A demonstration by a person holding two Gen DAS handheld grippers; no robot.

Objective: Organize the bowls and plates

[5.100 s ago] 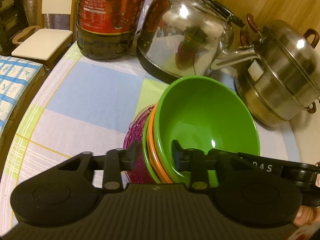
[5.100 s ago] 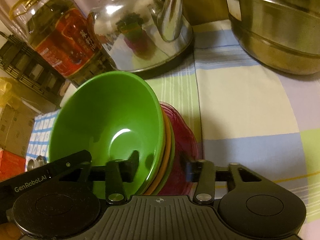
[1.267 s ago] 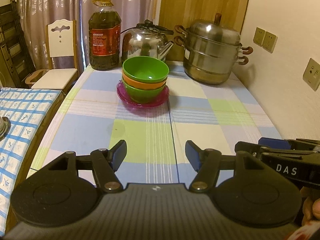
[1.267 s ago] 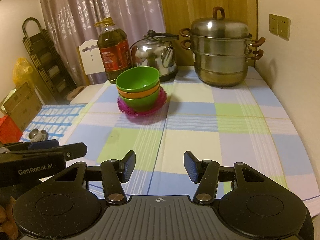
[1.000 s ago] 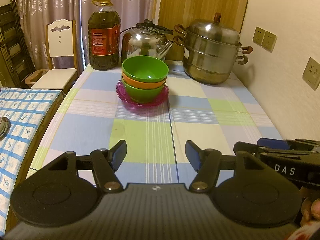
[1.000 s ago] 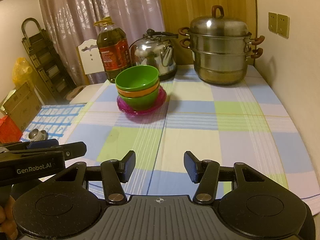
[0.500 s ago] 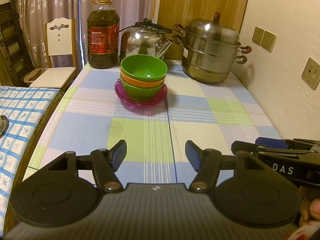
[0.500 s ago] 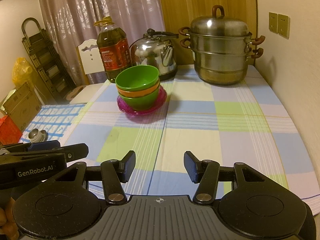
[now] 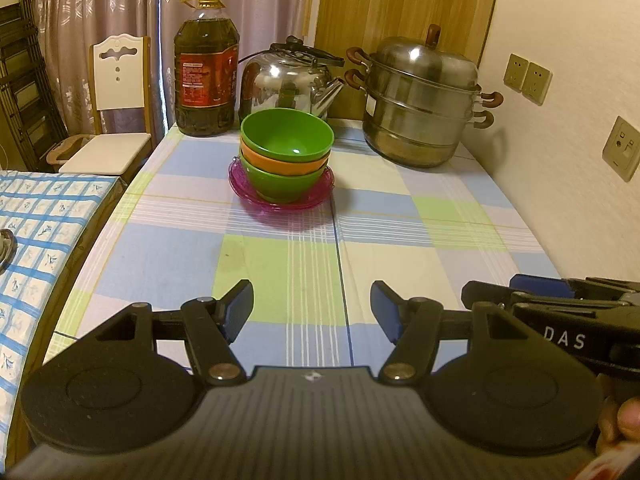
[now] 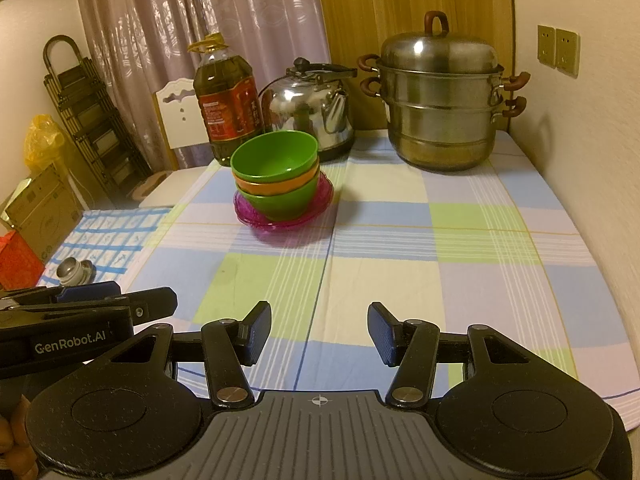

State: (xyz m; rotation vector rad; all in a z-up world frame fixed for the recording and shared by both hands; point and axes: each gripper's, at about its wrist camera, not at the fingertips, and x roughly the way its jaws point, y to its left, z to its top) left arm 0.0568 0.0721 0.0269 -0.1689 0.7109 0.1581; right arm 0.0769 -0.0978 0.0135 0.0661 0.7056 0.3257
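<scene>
The left gripper sat at the bottom of its own view with the jaws spread wide and nothing between them; only the checked tablecloth showed in the gap. Its blue-faced fingers touched no dish. The right gripper filled the bottom of the right wrist view in the same way, jaws released and apart, with bare cloth between the pads and nothing grasped.

The task's things stood well apart from both grippers, in the upper middle of each frame. A green bowl was nested on an orange bowl, which sat inside a lower green bowl, and the whole stack rested on a pink plate lying flat on the cloth. In the right wrist view the same stack appeared slightly left of centre, and the plate's rim showed on both sides of the bottom bowl.

Behind the stack, toward the top of the frame, stood an oil bottle at upper left, a steel kettle just behind the bowls, and a tiered steamer pot at upper right beside the wall. In the right wrist view the other gripper's body entered from the lower left edge, and in the left wrist view its counterpart entered from the lower right edge.
</scene>
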